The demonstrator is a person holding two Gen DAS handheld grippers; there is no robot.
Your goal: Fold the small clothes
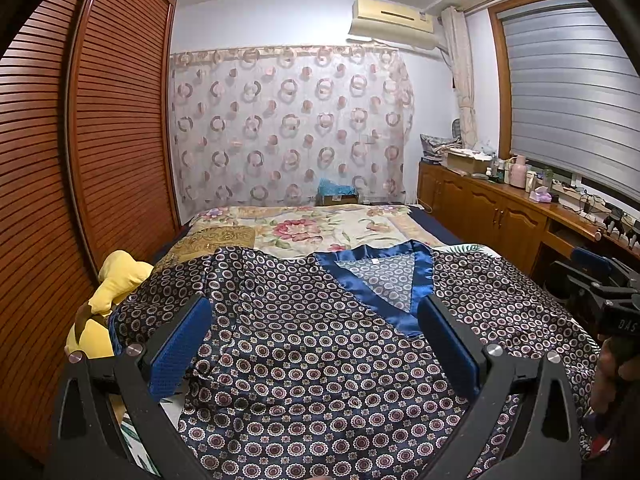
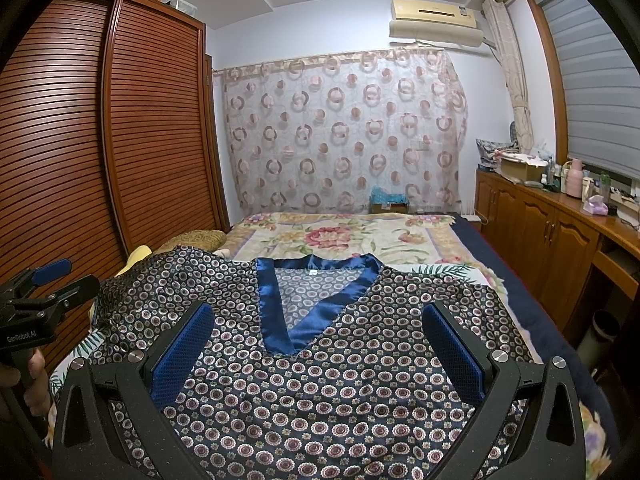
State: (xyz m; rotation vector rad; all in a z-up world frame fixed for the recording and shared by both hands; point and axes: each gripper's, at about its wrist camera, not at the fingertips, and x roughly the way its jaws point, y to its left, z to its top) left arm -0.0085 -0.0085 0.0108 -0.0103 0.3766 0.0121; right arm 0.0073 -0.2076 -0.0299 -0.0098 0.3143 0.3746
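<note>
Both tools are hovering wide apart and holding nothing over the patterned top (image 2: 320, 392), which is lying spread flat on the bed (image 2: 532, 320). The left tool (image 1: 314, 348) is sitting over the body left of the blue V-neck (image 2: 298, 312); the right tool (image 2: 318, 354) is straddling the V-neck point. The top's long axis is running away from both tools, collar farthest. Beyond the V-neck, a floral quilt (image 2: 340, 236) is covering the bed, with a wardrobe (image 2: 120, 140) left and a curtain (image 2: 344, 128) behind.

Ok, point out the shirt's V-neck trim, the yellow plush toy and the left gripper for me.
V-neck trim (image 2: 316, 312), right wrist view, on the blue satin band.
yellow plush toy (image 1: 120, 276), left wrist view, on its upper part.
left gripper (image 1: 314, 344), left wrist view, midway between the open fingertips.
</note>
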